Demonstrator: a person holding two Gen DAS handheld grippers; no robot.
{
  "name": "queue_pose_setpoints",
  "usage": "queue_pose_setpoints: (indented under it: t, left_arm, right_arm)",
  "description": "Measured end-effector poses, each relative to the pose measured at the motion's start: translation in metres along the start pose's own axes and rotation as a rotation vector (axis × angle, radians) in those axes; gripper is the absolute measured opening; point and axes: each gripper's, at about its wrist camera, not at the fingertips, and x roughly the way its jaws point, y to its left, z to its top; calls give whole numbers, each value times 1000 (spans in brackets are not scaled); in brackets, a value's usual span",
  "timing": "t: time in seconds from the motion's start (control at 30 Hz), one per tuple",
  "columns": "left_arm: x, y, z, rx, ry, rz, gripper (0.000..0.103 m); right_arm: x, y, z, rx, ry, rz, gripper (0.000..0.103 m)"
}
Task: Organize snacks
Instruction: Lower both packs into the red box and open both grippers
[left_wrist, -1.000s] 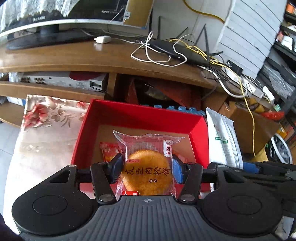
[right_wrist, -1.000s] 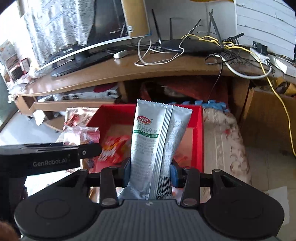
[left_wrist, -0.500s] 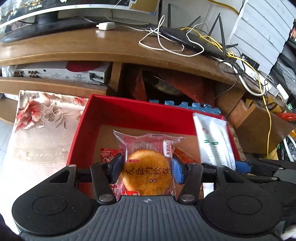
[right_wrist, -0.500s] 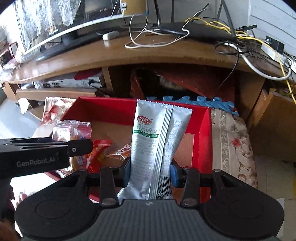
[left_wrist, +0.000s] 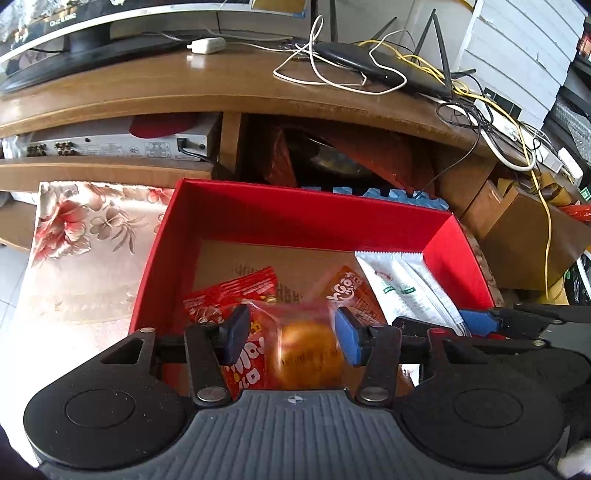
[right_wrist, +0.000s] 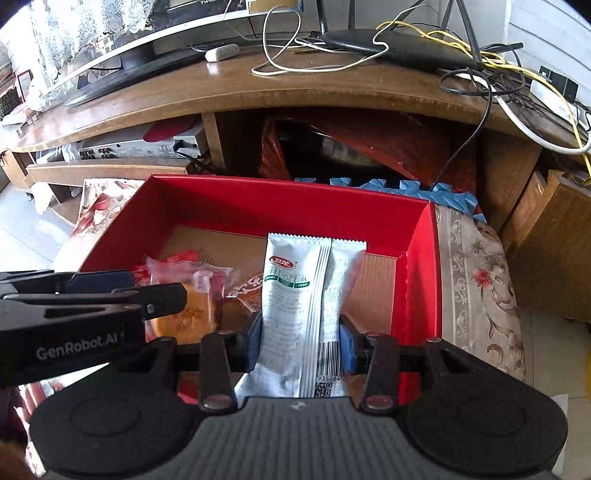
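The round cake in clear wrap (left_wrist: 308, 352) sits blurred between the left gripper (left_wrist: 291, 339) pads, whose jaws have just been closing, over the red box (left_wrist: 295, 218); whether they press it I cannot tell. The right gripper (right_wrist: 301, 338) clamps the white-green packet (right_wrist: 295, 295), upright above the box's right half

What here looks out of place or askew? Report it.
Nothing damaged or spilled. The snacks lie loose and crooked in the red box, the red packet and orange packet at different angles. Cables tangle on the wooden desk behind.
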Motion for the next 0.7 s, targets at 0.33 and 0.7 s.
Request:
queue_pose_setpoints:
  t: [0.33,0.7]
  left_arm:
    - [-4,-2,0,12,-7,10,72]
    - [-15,-5,0,19,-37,24,78]
  right_arm:
    - [1,-2,-1,6,8,-32,43]
    - [-11,-3,1,7,-30,-47,44]
